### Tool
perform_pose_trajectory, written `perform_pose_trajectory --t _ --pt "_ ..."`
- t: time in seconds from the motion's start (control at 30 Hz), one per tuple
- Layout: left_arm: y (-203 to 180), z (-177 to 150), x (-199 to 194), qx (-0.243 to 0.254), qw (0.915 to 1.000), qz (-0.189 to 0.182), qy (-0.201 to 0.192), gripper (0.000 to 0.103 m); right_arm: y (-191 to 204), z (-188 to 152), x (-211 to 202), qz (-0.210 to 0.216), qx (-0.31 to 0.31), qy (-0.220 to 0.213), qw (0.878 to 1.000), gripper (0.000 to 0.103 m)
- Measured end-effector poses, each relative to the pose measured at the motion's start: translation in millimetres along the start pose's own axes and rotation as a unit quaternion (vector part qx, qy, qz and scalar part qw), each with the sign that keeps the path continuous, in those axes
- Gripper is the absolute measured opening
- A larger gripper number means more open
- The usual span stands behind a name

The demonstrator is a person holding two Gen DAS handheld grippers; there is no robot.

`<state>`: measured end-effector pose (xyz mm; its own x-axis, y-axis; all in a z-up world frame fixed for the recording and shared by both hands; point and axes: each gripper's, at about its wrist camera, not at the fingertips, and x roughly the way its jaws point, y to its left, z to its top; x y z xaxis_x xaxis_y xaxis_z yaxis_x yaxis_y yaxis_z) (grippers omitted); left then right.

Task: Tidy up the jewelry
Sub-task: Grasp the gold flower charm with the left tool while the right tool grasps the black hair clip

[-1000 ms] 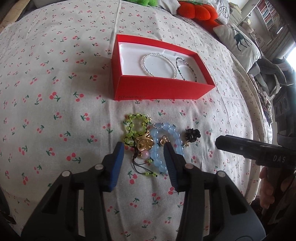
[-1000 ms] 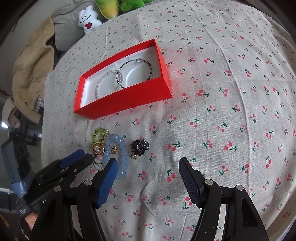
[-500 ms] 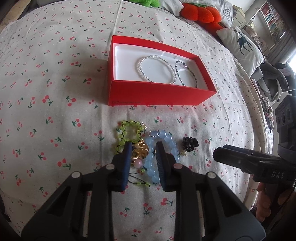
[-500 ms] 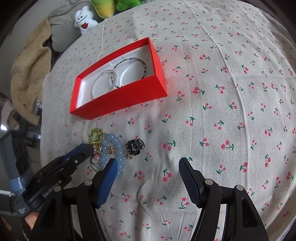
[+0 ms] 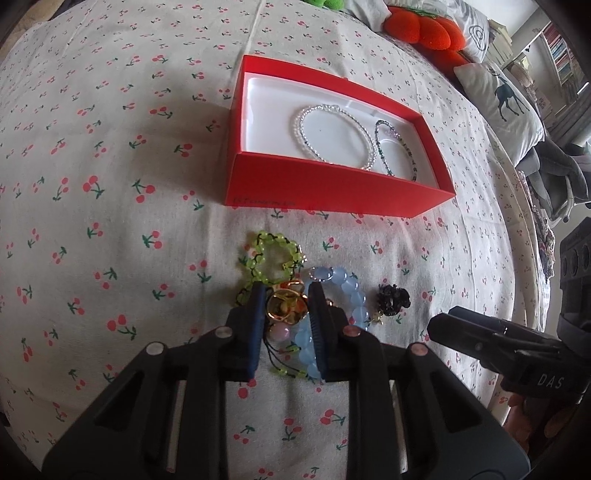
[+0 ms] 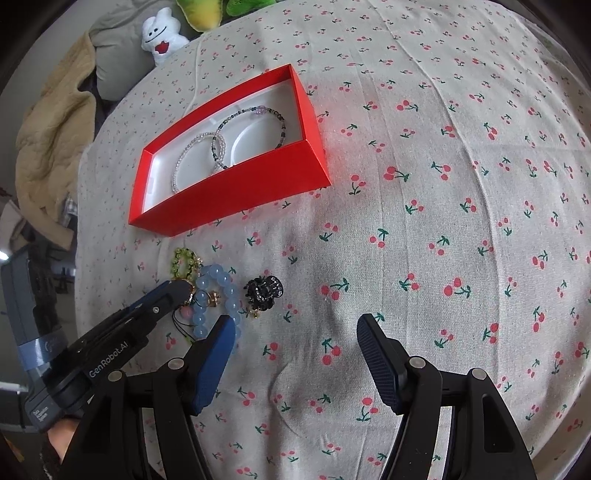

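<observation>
A red box (image 5: 332,192) (image 6: 236,188) on the cherry-print cloth holds a clear bead bracelet (image 5: 334,129) and a dark bead bracelet (image 5: 397,147). In front of it lie a green bead bracelet (image 5: 271,254), a blue bead bracelet (image 5: 343,295) and a black hair claw (image 5: 393,299) (image 6: 264,290). My left gripper (image 5: 286,295) (image 6: 177,291) is shut on a gold ornament (image 5: 286,308) with a pink bead, down in the pile. My right gripper (image 6: 295,339) is open and empty, just right of the pile.
Plush toys (image 6: 164,33) and a beige blanket (image 6: 48,122) lie beyond the far left edge. Orange cushions (image 5: 421,29) and a deer-print pillow (image 5: 506,107) lie at the far right. The cloth stretches wide to the right of the box.
My left gripper has moved forward over the pile and closed from wide open onto the gold ornament. The right gripper has stayed open and shifted slightly.
</observation>
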<state>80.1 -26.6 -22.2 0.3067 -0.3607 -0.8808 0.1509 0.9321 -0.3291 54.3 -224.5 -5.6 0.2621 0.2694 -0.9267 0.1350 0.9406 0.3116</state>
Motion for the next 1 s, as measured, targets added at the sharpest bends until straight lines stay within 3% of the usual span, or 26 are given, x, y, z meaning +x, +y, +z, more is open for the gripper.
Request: perform_pose_trajectory --t 0.47,0.6,0.77,1.0 --pt "13.9 -5.2 -33.5 0.018 0.9995 0.005 -0.025 0.025 0.3 2.9 8.2 -0.003 0.004 0.0 1.0 0.068" --pt "19.6 -6.9 -35.8 0.011 0.9996 0.009 -0.023 0.025 6.6 4.9 16.0 -0.004 0.003 -0.001 1.0 0.052" --pt "19.8 -8.3 -37.6 0.011 0.9996 0.011 -0.024 0.025 12.1 8.3 26.1 0.02 0.011 0.001 1.0 0.041" --pt "12.7 -9.3 -34.6 0.02 0.9995 0.011 -0.023 0.025 16.9 12.3 35.4 0.014 0.01 -0.009 1.0 0.027"
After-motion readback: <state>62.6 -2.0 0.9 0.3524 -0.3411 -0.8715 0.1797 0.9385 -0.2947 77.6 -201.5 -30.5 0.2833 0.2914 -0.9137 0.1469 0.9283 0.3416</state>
